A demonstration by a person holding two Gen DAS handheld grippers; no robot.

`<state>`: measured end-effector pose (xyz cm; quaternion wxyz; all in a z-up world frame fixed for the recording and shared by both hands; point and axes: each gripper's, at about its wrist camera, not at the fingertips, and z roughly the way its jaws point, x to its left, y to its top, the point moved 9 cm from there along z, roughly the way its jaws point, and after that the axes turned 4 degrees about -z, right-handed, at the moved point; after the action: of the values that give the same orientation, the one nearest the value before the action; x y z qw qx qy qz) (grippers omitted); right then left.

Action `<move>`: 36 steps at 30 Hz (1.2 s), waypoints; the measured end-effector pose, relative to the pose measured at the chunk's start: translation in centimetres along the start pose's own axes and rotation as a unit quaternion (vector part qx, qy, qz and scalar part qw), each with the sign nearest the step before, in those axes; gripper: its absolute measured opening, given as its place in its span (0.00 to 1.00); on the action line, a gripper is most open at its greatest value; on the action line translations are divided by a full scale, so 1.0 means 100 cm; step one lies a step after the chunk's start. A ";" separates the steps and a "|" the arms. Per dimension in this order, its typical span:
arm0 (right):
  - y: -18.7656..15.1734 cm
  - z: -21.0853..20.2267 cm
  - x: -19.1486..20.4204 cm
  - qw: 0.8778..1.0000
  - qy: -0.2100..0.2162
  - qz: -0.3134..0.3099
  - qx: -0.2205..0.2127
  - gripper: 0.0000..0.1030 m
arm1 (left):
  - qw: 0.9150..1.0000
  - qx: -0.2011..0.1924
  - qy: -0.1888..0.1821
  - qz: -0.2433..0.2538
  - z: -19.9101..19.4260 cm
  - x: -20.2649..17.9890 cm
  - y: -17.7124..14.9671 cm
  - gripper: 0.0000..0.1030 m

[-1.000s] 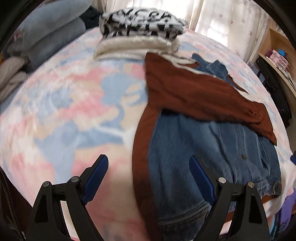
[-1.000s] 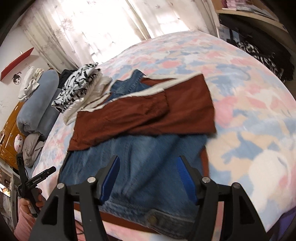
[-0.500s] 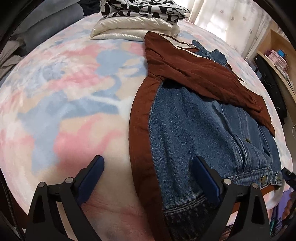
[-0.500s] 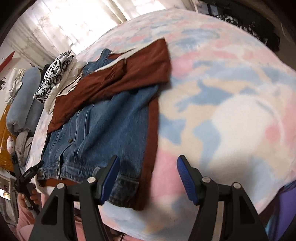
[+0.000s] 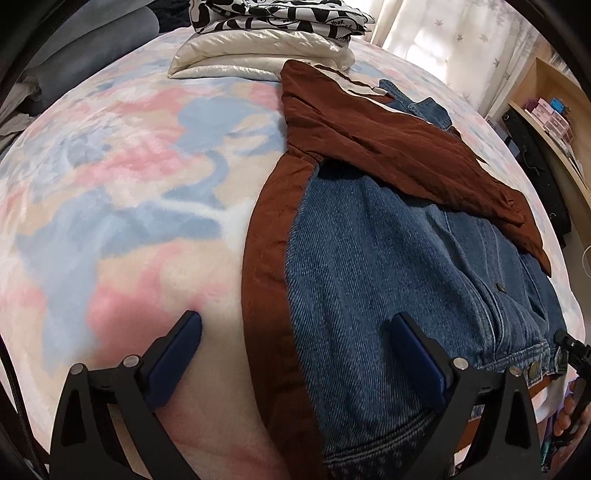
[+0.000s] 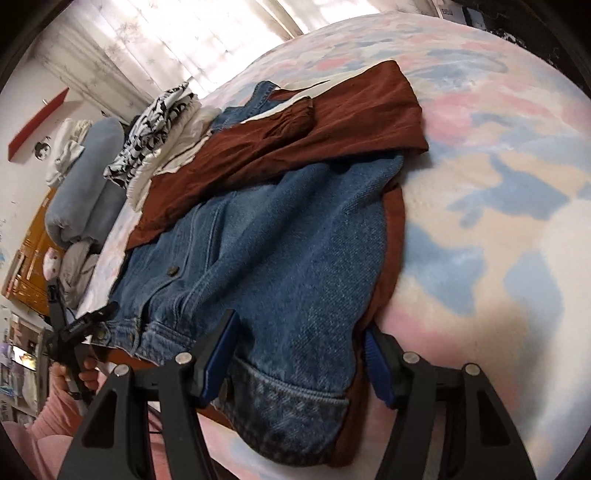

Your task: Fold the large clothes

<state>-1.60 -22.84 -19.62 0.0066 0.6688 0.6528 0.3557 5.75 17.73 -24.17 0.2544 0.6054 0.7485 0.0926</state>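
Left gripper (image 5: 295,334) hangs low with jaws spread wide, straddling the rust-lined edge of the denim jacket (image 5: 388,266) on the pastel blanket (image 5: 110,184); nothing is pinched. Whether the pads touch cloth is hard to tell. Right gripper (image 6: 301,345) has just been narrowing, the jacket's hem corner between its jaws; contact isn't clear. One jacket, two folded garments (image 5: 273,37) stacked beyond, their tops cut off.

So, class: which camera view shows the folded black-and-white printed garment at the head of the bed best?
The left wrist view: the black-and-white garment lies sharp and large on the cream garment, lettering visible, though the frame crops its top. The right wrist view shows it smaller, slightly blurred, side-on.
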 end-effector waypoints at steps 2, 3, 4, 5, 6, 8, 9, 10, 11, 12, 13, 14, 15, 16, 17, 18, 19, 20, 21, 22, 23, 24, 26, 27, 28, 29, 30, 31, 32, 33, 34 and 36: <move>0.000 -0.001 -0.001 1.000 0.014 0.006 -0.003 0.43 | 1.000 -0.002 0.003 0.001 0.001 -0.001 0.000 0.91; 0.001 -0.001 -0.004 1.000 0.022 0.015 -0.005 0.41 | 1.000 -0.003 0.008 0.003 0.001 -0.003 0.000 0.87; 0.001 -0.002 -0.005 0.999 0.026 0.020 -0.007 0.36 | 1.000 -0.005 0.010 0.004 0.001 -0.005 0.000 0.84; 0.002 -0.002 -0.007 0.999 0.029 0.025 -0.009 0.31 | 1.000 -0.007 0.010 0.006 -0.001 -0.005 -0.001 0.75; 0.002 -0.002 -0.007 0.999 0.029 0.028 -0.010 0.28 | 1.000 -0.009 0.003 0.010 -0.002 -0.010 -0.001 0.58; 0.004 -0.003 -0.008 0.999 0.033 0.033 -0.013 0.20 | 1.000 -0.004 -0.011 0.013 -0.003 -0.019 -0.002 0.36; 0.006 -0.003 -0.007 0.999 0.033 0.034 -0.015 0.19 | 1.000 -0.004 -0.010 0.013 -0.004 -0.022 -0.002 0.21; 0.007 -0.004 -0.005 0.999 0.031 0.033 -0.017 0.18 | 1.000 -0.003 -0.010 0.012 -0.003 -0.023 -0.002 0.13; 0.009 -0.006 -0.004 0.999 0.028 0.029 -0.020 0.16 | 1.000 -0.001 -0.012 0.007 -0.003 -0.025 -0.001 0.09; 0.009 -0.008 -0.003 0.999 0.023 0.026 -0.021 0.15 | 1.000 0.000 -0.010 -0.002 -0.004 -0.024 0.000 0.08; 0.011 -0.009 -0.002 0.999 0.019 0.025 -0.023 0.14 | 1.000 0.000 -0.009 -0.011 -0.005 -0.024 0.001 0.07; 0.013 -0.012 -0.001 0.999 0.015 0.024 -0.025 0.12 | 1.000 0.000 -0.009 -0.015 -0.006 -0.023 0.001 0.07; 0.015 -0.016 0.000 0.999 0.012 0.023 -0.028 0.12 | 1.000 -0.002 -0.009 -0.021 -0.008 -0.022 0.001 0.06; 0.017 -0.021 0.001 0.999 0.010 0.022 -0.032 0.11 | 1.000 -0.005 -0.009 -0.025 -0.012 -0.022 0.001 0.06; 0.020 -0.028 0.004 0.999 0.010 0.020 -0.038 0.10 | 1.000 -0.006 -0.010 -0.027 -0.014 -0.021 0.001 0.06; 0.021 -0.031 0.005 0.999 0.010 0.017 -0.041 0.10 | 1.000 -0.009 -0.010 -0.028 -0.019 -0.021 0.001 0.06; 0.022 -0.038 0.009 0.999 0.008 0.011 -0.045 0.09 | 1.000 -0.010 -0.010 -0.027 -0.024 -0.021 0.000 0.06; 0.022 -0.044 0.012 0.999 0.005 0.003 -0.047 0.09 | 1.000 -0.013 -0.011 -0.025 -0.029 -0.022 0.000 0.05; 0.022 -0.048 0.016 0.999 0.005 -0.002 -0.048 0.09 | 1.000 -0.015 -0.013 -0.020 -0.036 -0.024 -0.001 0.05; 0.021 -0.052 0.019 0.999 0.002 -0.008 -0.048 0.09 | 1.000 -0.017 -0.015 -0.014 -0.043 -0.026 -0.002 0.05; 0.019 -0.057 0.022 0.999 -0.003 -0.016 -0.046 0.09 | 1.000 -0.019 -0.017 -0.007 -0.049 -0.028 -0.004 0.05; 0.019 -0.061 0.024 0.999 -0.003 -0.020 -0.045 0.08 | 1.000 -0.019 -0.018 0.000 -0.057 -0.030 -0.007 0.05; 0.012 -0.070 0.029 0.999 -0.002 -0.029 -0.040 0.08 | 1.000 -0.014 -0.021 0.005 -0.068 -0.031 -0.014 0.05; 0.006 -0.075 0.031 0.999 -0.003 -0.033 -0.035 0.08 | 1.000 -0.009 -0.023 0.004 -0.072 -0.030 -0.019 0.05; 0.002 -0.078 0.033 0.999 -0.004 -0.036 -0.030 0.08 | 1.000 -0.003 -0.024 0.001 -0.076 -0.028 -0.024 0.05; -0.003 -0.081 0.034 0.999 -0.005 -0.039 -0.026 0.08 | 1.000 0.003 -0.026 -0.001 -0.079 -0.027 -0.029 0.05; -0.011 -0.085 0.037 0.999 -0.006 -0.045 -0.017 0.08 | 1.000 0.007 -0.027 -0.004 -0.083 -0.024 -0.034 0.05; -0.016 -0.088 0.038 0.999 -0.007 -0.047 -0.011 0.08 | 0.999 0.011 -0.029 -0.007 -0.086 -0.022 -0.038 0.05; -0.021 -0.090 0.038 0.999 -0.008 -0.047 -0.006 0.08 | 0.999 0.014 -0.031 -0.012 -0.089 -0.021 -0.041 0.05; -0.026 -0.092 0.036 0.999 -0.007 -0.043 -0.001 0.08 | 0.999 0.017 -0.034 -0.019 -0.091 -0.019 -0.044 0.05; -0.028 -0.093 0.036 0.999 -0.004 -0.039 0.001 0.08 | 0.999 0.021 -0.040 -0.030 -0.093 -0.017 -0.044 0.05; -0.026 -0.095 0.035 1.000 0.005 -0.028 -0.003 0.08 | 0.997 0.024 -0.051 -0.049 -0.095 -0.015 -0.043 0.05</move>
<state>-8.80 -23.70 -12.09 0.0154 0.6482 0.6703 0.3611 -2.39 16.83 -17.58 0.2818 0.5778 0.7653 0.0317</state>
